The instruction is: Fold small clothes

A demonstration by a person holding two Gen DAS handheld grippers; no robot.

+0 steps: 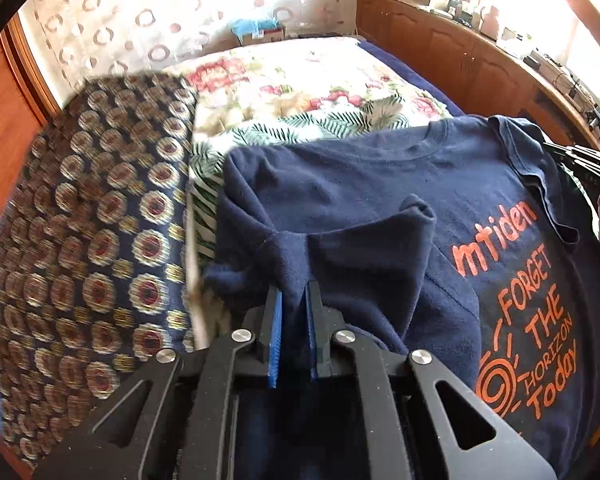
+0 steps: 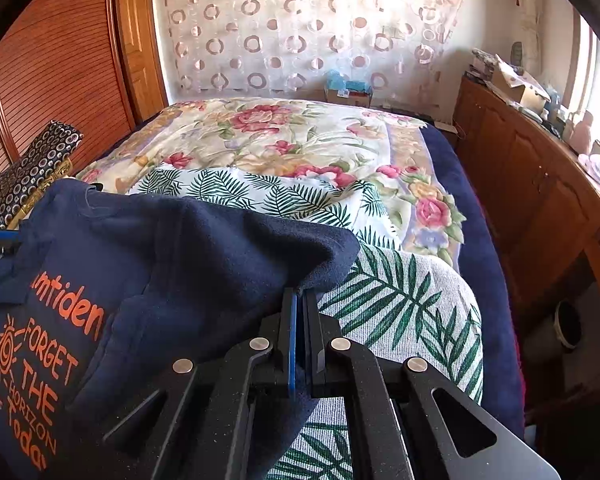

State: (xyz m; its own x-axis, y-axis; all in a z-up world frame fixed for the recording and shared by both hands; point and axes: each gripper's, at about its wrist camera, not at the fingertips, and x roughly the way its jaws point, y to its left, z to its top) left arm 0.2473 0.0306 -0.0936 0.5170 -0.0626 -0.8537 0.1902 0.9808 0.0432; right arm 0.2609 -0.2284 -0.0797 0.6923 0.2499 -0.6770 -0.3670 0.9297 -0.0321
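Our left claw (image 1: 294,294), low in the centre of its frame, pinches a bunched fold of the navy T-shirt (image 1: 380,200), which fills the right half over the leaf-print cloth (image 1: 260,132) on the bed (image 1: 300,76). Our right claw (image 2: 302,298), low centre in its own frame, is nearly closed on the T-shirt's edge (image 2: 180,240), which spreads across the lower left, orange lettering (image 2: 40,360) showing.

Navy T-shirt (image 1: 380,184) with orange lettering; green-leaf-patterned white cloth (image 2: 400,304).
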